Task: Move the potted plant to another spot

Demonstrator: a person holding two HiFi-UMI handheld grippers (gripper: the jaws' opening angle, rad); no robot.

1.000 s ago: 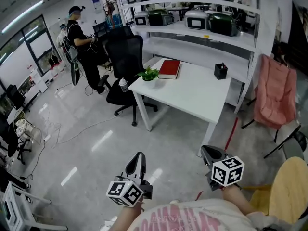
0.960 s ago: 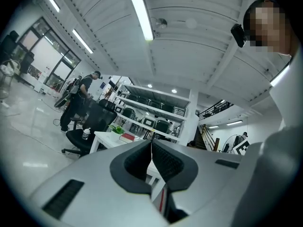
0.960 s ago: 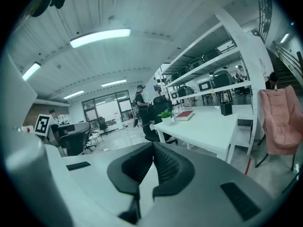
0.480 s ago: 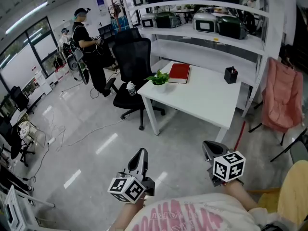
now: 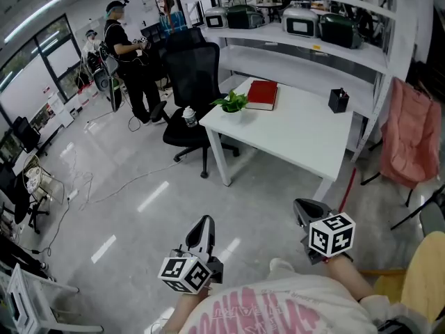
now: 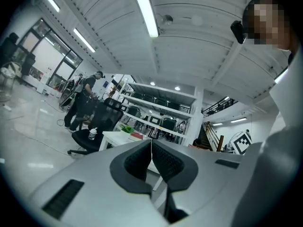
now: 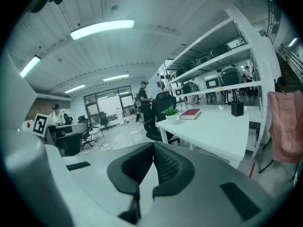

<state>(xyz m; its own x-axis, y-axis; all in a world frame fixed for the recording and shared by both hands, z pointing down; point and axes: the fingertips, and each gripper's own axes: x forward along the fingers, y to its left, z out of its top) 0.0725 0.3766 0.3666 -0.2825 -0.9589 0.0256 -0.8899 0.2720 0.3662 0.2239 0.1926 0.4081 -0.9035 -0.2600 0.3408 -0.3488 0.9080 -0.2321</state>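
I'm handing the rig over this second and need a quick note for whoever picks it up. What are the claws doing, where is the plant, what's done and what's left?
Left claw: shut, empty.
Right claw: shut, empty.
Both are held low near the body, well short of the table.
Potted plant: upright on the table corner nearest the black chair, beside the red book, untouched.
Done: nothing yet.
Left: walk up, open a claw, grip the pot and set it down on another spot.
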